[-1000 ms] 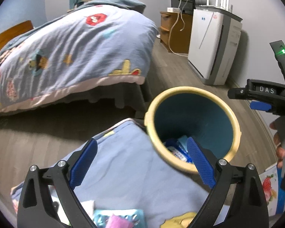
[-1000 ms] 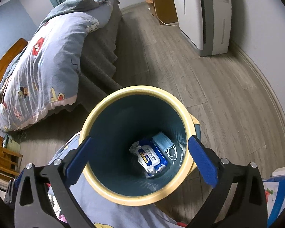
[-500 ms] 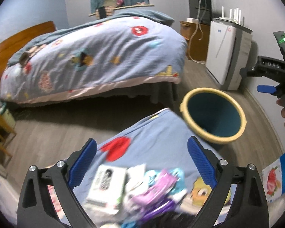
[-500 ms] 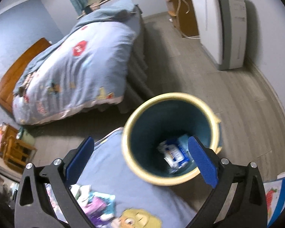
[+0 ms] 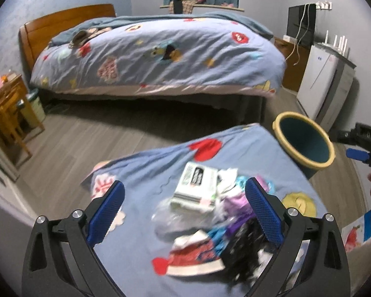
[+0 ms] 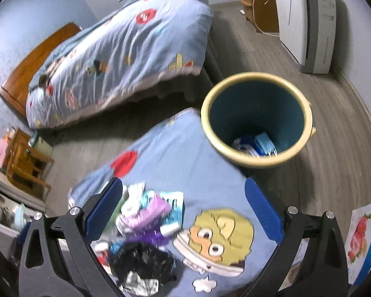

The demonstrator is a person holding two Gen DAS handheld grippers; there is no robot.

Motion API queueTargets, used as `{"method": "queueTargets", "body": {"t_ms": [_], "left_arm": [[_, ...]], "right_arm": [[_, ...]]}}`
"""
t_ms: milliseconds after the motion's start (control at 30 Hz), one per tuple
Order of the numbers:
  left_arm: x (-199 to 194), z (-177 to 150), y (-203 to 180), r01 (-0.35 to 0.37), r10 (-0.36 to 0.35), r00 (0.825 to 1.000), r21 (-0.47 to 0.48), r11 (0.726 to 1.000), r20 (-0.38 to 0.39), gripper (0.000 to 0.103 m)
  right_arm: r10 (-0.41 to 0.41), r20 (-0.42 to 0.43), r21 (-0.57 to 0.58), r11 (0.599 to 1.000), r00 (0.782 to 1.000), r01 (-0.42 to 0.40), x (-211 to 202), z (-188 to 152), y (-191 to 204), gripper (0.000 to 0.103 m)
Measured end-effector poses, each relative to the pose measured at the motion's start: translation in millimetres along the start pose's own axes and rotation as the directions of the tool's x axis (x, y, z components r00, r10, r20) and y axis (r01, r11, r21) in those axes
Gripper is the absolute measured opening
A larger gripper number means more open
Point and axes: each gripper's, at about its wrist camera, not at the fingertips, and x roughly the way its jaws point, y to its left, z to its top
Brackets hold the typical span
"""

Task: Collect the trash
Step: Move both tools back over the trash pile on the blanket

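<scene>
Blue-padded left claw (image 5: 183, 212) (spread, empty) hovers over the trash pile (image 5: 210, 212), like the right claw (image 6: 183, 212).

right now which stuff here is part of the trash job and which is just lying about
Part of the job:
- trash pile on the blue cloth
- white box in that pile
- black crumpled bag
- bin, some wrappers already inside
- left gripper and right gripper, both open

Just lying about:
- bed
- white appliance
- wooden stool
</scene>
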Motion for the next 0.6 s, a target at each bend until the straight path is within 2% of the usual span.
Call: {"method": "queueTargets", "body": {"t_ms": [233,400,533,600], "left_arm": [[8,-12,26,-0.041,0.038,0.998,-0.056,0.998,-0.056,0.097],[17,-19,25,-0.052,0.050,0.995,-0.022,0.998,-0.092,0.097],[26,-22,23,-0.066,0.065,0.990,0.000,0.998,-0.129,0.097],[29,-22,23,-0.067,0.065,0.988,-0.007,0.998,-0.137,0.097]], "right_arm": [[-0.018,-0.079,-0.081,0.997,0.997,0.012,23,-51,24,0.097],[-0.042,-0.141,-0.150,0.989,0.989,0.020,38,-82,35,0.097],[-0.018,-0.184,-0.161,0.987,0.983,-0.012,48,-97,40,0.097],[0.019,-0.192,-0.171,0.984,0.981,-0.052,51,-102,45,0.097]]}}
